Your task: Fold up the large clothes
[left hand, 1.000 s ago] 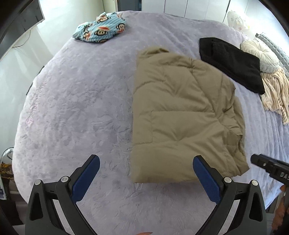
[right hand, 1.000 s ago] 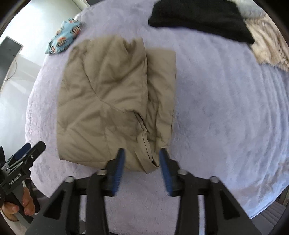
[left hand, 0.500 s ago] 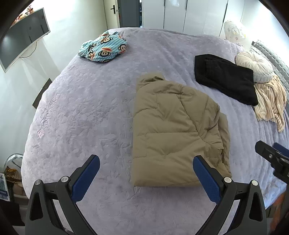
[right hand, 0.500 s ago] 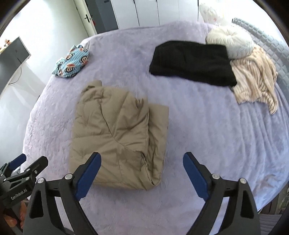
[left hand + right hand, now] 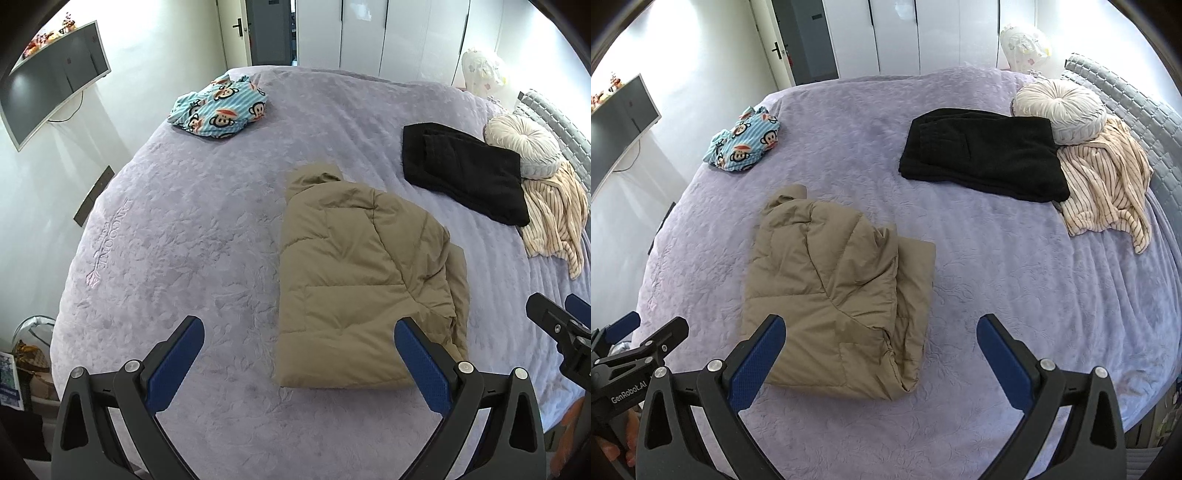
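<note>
Hovering above the near edge of the bed, both claws spread wide and holding nothing — left gripper, right gripper.

Khaki puffer jacket lies folded mid-bed, hood end away from the cameras, one narrow layer poking out along its right side.

Risks, as I judge them:
- padding is springy; top panel may puff open if left unpressed
- slick shell could slide on the plush cover when pinched, skewing the stack
- grabbing only one layer would undo the fold

Count: one jacket, one black folded garment, one striped cream garment, one monkey-print bundle, one round cushion, two grippers.
</note>
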